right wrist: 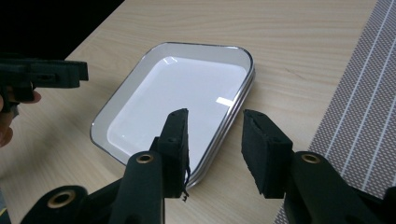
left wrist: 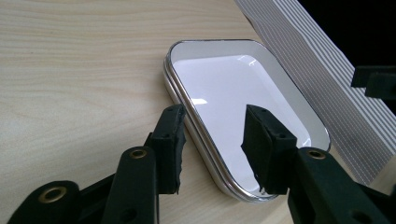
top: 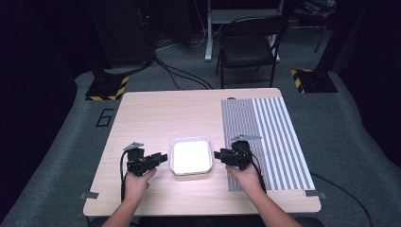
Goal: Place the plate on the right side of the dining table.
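Grippers flank a white rectangular tray (top: pixel 191 156) lying near the front middle of a pale wooden table (top: pixel 156 113). The left gripper (left wrist: pixel 212 140) and right gripper (right wrist: pixel 215 147) both stand with jaws parted, each straddling the tray's rim at its own side. A striped placemat (top: pixel 269 137) lies just beside the tray.

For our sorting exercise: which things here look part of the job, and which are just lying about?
Likely part of the job:
white tray
left gripper
right gripper
both open, one at each side of the tray

Lying about:
striped mat
chair
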A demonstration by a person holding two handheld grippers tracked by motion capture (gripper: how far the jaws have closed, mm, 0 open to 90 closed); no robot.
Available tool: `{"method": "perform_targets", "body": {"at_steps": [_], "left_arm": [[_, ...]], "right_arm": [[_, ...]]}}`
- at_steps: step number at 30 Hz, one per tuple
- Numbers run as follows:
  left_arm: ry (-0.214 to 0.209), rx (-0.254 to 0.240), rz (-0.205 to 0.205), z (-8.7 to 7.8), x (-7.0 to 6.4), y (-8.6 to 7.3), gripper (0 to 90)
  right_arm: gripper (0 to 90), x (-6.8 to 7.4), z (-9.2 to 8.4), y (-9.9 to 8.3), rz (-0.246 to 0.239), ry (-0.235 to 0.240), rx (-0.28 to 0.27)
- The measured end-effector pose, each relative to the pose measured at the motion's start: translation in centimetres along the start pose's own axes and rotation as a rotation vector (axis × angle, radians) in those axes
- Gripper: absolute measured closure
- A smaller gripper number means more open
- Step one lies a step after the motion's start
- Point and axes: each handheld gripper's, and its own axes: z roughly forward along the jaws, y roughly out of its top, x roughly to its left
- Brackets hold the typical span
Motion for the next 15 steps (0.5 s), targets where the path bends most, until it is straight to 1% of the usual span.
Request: {"method": "perform_targets", "body": {"at_steps": [1, 2, 3, 4, 5, 6, 8, 9, 10, 11, 12, 15], "left_arm": [[-0.004, 0.001, -0.008, 0.0, -0.1, 0.0, 58.7], [-0.011, -0.003, -0.020, 0.0, -0.2, 0.0, 59.3], [-0.016, -0.007, -0.038, 0.1, -0.3, 0.0, 59.3], [-0.015, -0.009, -0.038, 0.2, -0.4, -0.1, 59.3], [-0.005, -0.016, -0.038, 0.4, -0.5, -0.1, 59.5], [0.004, -0.014, -0.043, 0.6, -0.6, -0.3, 59.8], [0.004, -0.008, -0.050, 1.2, -0.5, -0.6, 60.8], [0.006, -0.007, -0.069, 1.5, -0.7, -0.8, 61.1], [0.004, -0.007, -0.078, 1.7, -0.7, -0.9, 61.2], [0.005, 0.000, -0.067, 1.9, -0.7, -1.0, 61.3], [0.002, 0.004, -0.077, 2.0, -0.7, -1.1, 61.7], [0.002, 0.007, -0.074, 2.3, -0.6, -1.3, 62.9]], "right_arm": [[61.2, 0.0, 0.1, 0.2, 0.004, 0.003, -0.006], [61.3, 0.1, 0.1, 0.3, 0.020, 0.010, 0.000], [61.7, 0.0, 0.3, 0.4, 0.019, 0.016, 0.003], [62.0, 0.0, 0.4, 0.4, 0.036, 0.022, 0.009], [62.3, -0.1, 0.6, 0.3, 0.050, 0.025, 0.011], [62.6, -0.1, 0.8, 0.3, 0.062, 0.031, 0.020], [63.1, -0.3, 1.2, 0.1, 0.083, 0.033, 0.023], [63.3, -0.4, 1.4, 0.0, 0.091, 0.035, 0.024], [63.6, -0.5, 1.6, -0.1, 0.103, 0.034, 0.030], [63.7, -0.5, 1.8, -0.1, 0.110, 0.033, 0.032], [63.9, -0.6, 2.0, -0.1, 0.120, 0.033, 0.033], [64.4, -0.7, 2.3, -0.1, 0.148, 0.045, 0.031]]}}
